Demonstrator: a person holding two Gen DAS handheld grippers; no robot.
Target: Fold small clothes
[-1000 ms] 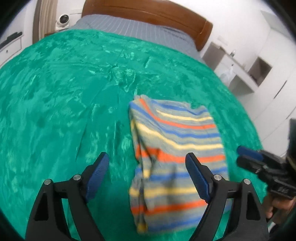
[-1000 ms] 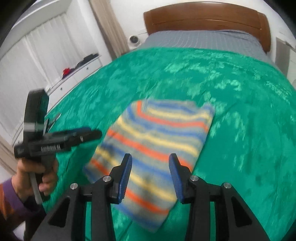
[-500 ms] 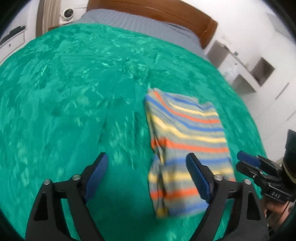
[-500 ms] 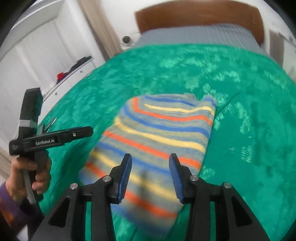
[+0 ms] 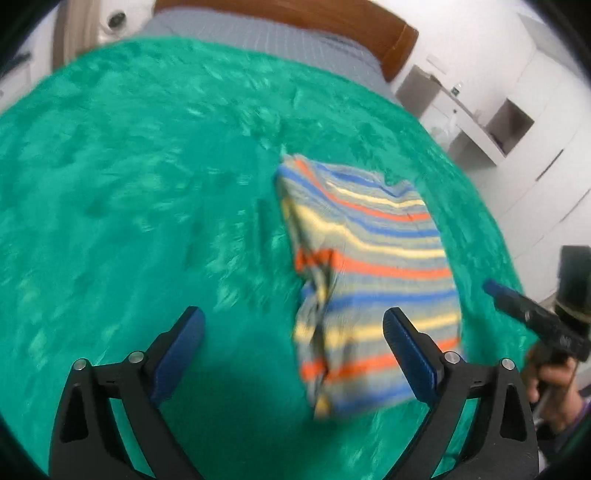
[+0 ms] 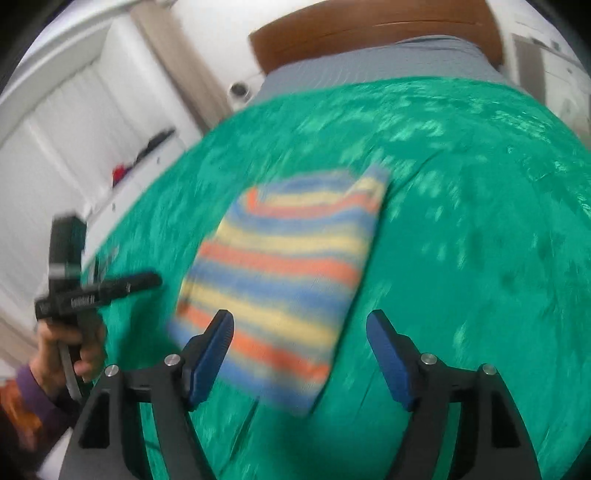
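A folded striped garment (image 5: pixel 369 266), in blue, orange, yellow and grey, lies flat on the green bedspread (image 5: pixel 129 192). My left gripper (image 5: pixel 295 354) is open and empty, held above the spread with the garment's near left edge between its fingers. My right gripper (image 6: pixel 301 350) is open and empty, above the garment's (image 6: pixel 280 273) near end. Each gripper shows in the other's view: the right one (image 5: pixel 532 321) at the garment's right, the left one (image 6: pixel 103 291) at its left. Both views are blurred.
A wooden headboard (image 5: pixel 295 14) and grey striped sheet (image 5: pixel 258 37) are at the far end of the bed. White cabinets and shelves (image 5: pixel 498 122) stand to the right, a white dresser (image 6: pixel 122 184) to the left.
My right gripper has opened wide from nearly closed. Both grippers have drawn back slightly from the garment. The left gripper has shifted left, so the garment sits further right in its view.
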